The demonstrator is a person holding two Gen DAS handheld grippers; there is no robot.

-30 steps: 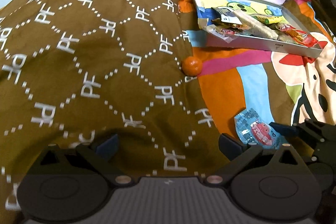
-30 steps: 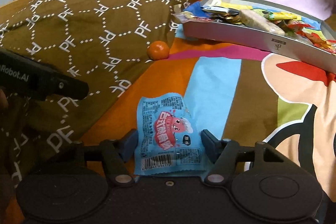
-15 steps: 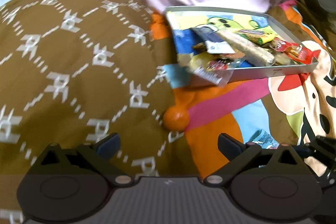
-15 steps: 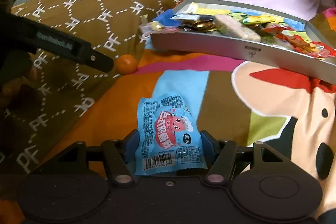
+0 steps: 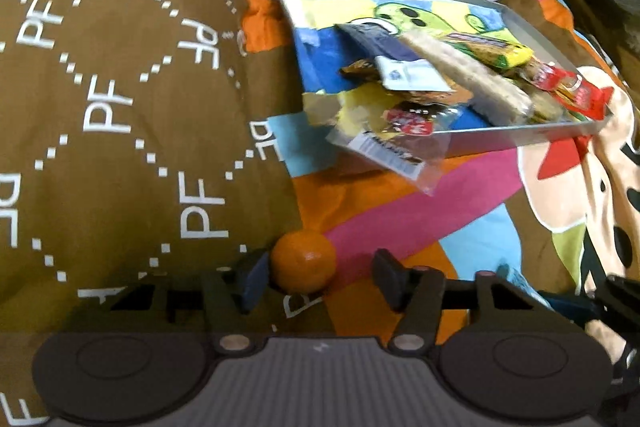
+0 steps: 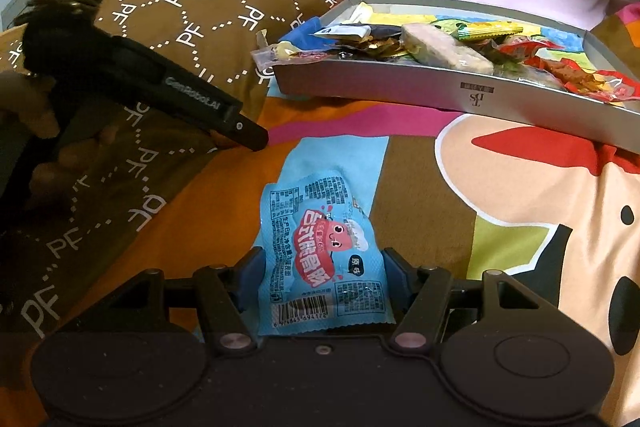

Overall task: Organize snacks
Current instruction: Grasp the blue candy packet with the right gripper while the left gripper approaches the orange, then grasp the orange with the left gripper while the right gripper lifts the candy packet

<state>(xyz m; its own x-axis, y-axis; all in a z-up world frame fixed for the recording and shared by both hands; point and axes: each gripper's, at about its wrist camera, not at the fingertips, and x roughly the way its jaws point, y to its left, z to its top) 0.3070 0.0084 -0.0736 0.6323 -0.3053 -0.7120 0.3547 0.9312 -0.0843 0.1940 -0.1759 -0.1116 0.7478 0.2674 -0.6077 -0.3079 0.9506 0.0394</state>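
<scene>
Small round orange fruit (image 5: 303, 267) between the fingers of the left gripper (image 5: 316, 277), jaws just closing around it – touching the left pad, a gap remaining at the right pad, not yet pinched. Light-blue snack packet with a red cartoon label (image 6: 324, 259) lying flat on the colourful cartoon bedsheet (image 6: 516, 195), between the fingers of the right gripper (image 6: 324, 277); pads at both edges, but impossible to tell whether pressing. Grey shallow tray full of wrapped snacks (image 6: 472, 95) farther back, one clear wrapper hanging over its near corner. Fruit hidden in the right view behind the left gripper's black finger. Both grippers tilted downward toward the bed – hand on the left one dark, blurred.
</scene>
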